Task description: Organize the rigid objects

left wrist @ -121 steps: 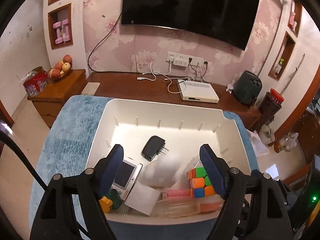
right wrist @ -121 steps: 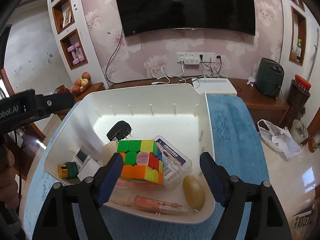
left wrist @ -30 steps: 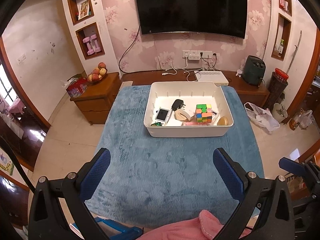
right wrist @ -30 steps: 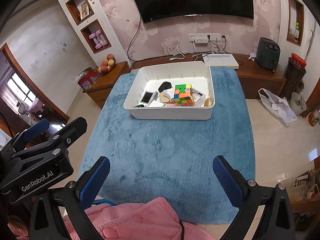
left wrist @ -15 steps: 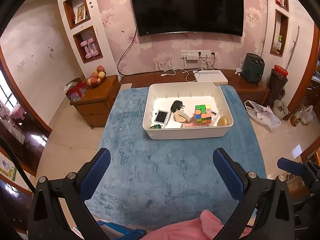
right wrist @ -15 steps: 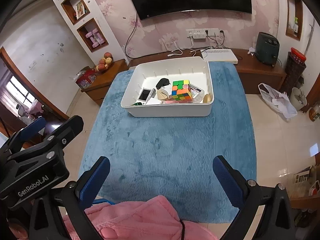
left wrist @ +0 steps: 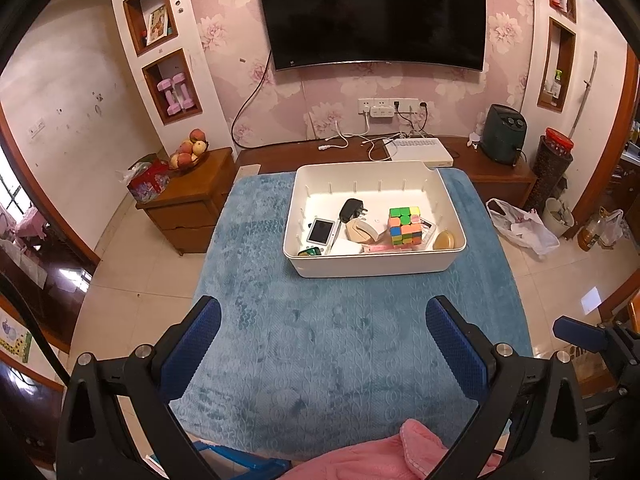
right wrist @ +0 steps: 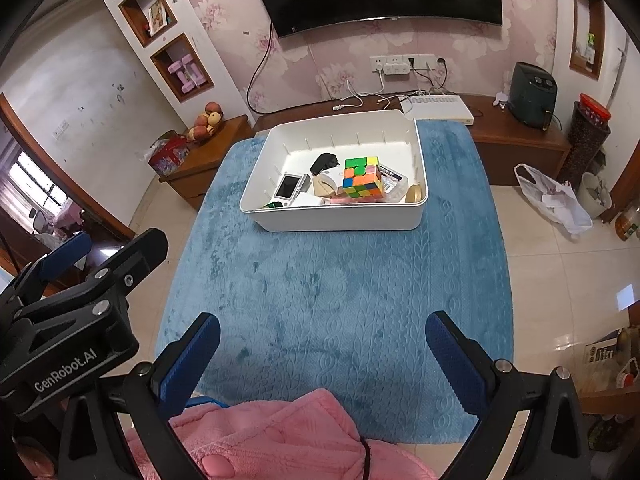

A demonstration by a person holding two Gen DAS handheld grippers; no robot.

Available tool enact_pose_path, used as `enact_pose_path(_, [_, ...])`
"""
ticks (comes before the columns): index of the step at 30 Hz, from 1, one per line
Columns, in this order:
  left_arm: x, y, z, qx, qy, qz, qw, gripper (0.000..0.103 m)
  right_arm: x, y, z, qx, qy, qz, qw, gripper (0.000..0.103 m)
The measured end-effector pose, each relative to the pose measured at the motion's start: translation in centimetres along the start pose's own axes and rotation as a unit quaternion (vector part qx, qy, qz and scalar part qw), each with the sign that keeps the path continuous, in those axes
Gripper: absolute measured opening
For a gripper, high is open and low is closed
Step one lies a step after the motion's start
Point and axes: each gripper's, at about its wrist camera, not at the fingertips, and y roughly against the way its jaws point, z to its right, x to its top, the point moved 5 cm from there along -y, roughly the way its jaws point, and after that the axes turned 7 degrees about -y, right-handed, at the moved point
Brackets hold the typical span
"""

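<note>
Both sets of tongs held well back from the white bin point(left wrist: 374, 266), above the near part of the blue-covered surface point(left wrist: 340, 340). Left tongs point(left wrist: 322, 336) spread wide apart, blue pads point(left wrist: 192, 344) empty, nothing between them but the blue cloth below. Right tongs point(right wrist: 322, 344) likewise wide apart and empty, seen from their own camera with the black frame of the left tool off to the left side. Bin standing at the far half of the surface, near the wooden TV bench point(left wrist: 500, 172), its contents crowded toward the near wall. Inside: a multicoloured puzzle cube point(left wrist: 405, 226) toward the right, resting partly on a clear plastic box point(right wrist: 394, 184); a black plug adapter point(left wrist: 351, 209) further back, left of the cube; a small white device with a dark screen point(left wrist: 320, 232) near the left wall; a beige rounded item point(left wrist: 360, 232) between the device and the cube; a tan oval object point(left wrist: 444, 240) in the near right corner; a green and yellow piece point(left wrist: 310, 252) in the near left corner, only partly visible over the rim. Pink fleece sleeve point(right wrist: 256, 440) at the bottom edge of both views. Black television point(left wrist: 372, 12) on the flowered wall behind.
</note>
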Motion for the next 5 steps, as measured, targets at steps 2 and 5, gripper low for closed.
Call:
enact_pose_path(2, [-0.02, -0.05, 0.01, -0.001, 0.001, 0.000, 1.0000, 0.102, -0.03, -0.04, -0.18, -0.001, 0.001, -0.002, 1.000, 0.103])
enact_pose_path(5, [-0.10, -0.17, 0.04, -0.004, 0.002, -0.003, 1.0000, 0.102, -0.18, -0.20, -0.45, -0.003, 0.004, -0.006, 1.000, 0.103])
